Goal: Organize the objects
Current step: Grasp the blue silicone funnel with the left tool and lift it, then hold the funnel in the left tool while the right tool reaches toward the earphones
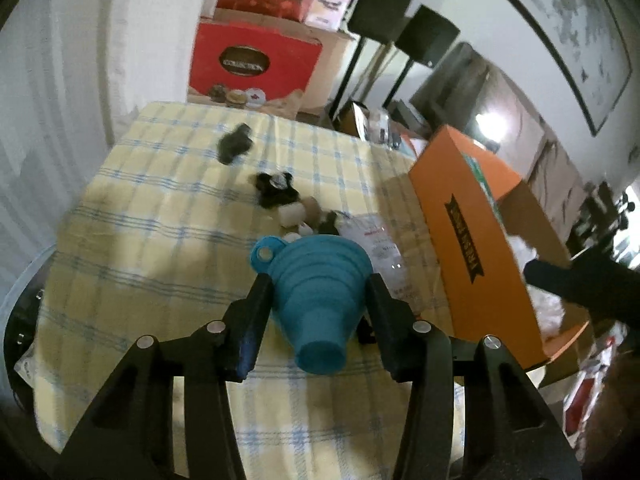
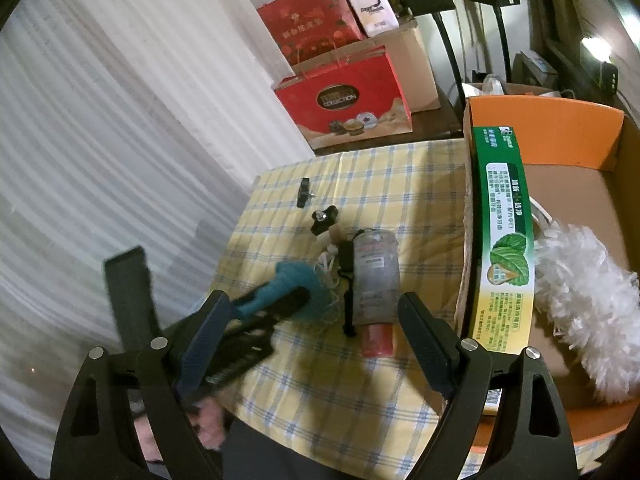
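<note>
My left gripper (image 1: 318,300) is shut on a blue collapsible funnel (image 1: 316,292) and holds it above the checked tablecloth (image 1: 152,240); the funnel also shows in the right wrist view (image 2: 288,284), blurred. My right gripper (image 2: 316,320) is open and empty above the table's front. A clear bottle with a red cap (image 2: 374,276) lies ahead of it. Small black knobs (image 2: 325,218) and a black part (image 2: 303,192) lie further back. An open orange box (image 2: 560,136) at the right holds a white duster (image 2: 592,300); the box also shows in the left wrist view (image 1: 472,216).
Red gift boxes (image 2: 344,100) and cartons stand behind the table. A green-printed flap (image 2: 504,240) forms the orange box's near wall. White curtains (image 2: 100,140) hang at the left. Dark stands (image 1: 400,20) rise at the back.
</note>
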The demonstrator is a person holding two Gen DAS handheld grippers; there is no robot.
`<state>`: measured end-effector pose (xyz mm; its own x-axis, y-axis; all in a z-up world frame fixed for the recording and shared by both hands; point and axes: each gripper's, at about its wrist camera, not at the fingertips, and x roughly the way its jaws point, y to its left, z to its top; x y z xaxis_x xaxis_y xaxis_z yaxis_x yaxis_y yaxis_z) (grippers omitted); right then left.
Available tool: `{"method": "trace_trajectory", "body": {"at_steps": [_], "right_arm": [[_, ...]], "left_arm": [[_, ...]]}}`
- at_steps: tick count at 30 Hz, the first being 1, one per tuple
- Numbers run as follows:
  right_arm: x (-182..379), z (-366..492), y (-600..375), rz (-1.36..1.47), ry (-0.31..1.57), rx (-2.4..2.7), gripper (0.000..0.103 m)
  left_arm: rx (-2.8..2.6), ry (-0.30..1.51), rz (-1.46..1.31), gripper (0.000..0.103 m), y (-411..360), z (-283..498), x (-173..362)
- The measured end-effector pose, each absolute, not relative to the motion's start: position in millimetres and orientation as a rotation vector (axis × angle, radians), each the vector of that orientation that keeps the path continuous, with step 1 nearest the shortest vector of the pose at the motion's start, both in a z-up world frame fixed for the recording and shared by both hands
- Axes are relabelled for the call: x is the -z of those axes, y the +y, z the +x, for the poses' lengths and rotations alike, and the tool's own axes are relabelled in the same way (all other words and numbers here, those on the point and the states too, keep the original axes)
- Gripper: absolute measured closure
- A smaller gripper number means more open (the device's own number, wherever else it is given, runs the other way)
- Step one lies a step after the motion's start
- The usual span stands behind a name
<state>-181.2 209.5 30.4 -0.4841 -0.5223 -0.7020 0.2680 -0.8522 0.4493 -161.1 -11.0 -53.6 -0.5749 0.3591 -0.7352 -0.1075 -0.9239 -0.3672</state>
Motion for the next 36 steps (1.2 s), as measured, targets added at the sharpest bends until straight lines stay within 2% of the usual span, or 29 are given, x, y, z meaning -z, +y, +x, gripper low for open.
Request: {"method": "trace_trajectory", "body": {"at_steps": [11,19,21,24,35,36], "right_arm": [[-20,-188,188,1.262,-0.339,2.308,0.018],[-2,-202,158,1.311,-0.250,2.290,0.038],[4,-207,148,1.328,-0.222,2.280,0.047],[18,-220,130,1.372,-0.156,2.250,0.053],[52,-242,104,1.456,0.008,2.253,0.056],[53,-243,101,1.451,0.041,2.260,0.058]], "left_arm": [[-2.579,-0.474,-1.267,0.058,-60,-145,31],[-2.611,-0.463,-1.302,0.058,-79,-136,36],[-2.615,-0.464,-1.310,0.058,-83,-135,39],[-2.613,-0.469,-1.328,0.058,-86,-137,41],[-2.603,-0.477,-1.337,0.058,-91,-141,46],[-2.602,-0.482,-1.338,0.058,-92,-141,46]]}}
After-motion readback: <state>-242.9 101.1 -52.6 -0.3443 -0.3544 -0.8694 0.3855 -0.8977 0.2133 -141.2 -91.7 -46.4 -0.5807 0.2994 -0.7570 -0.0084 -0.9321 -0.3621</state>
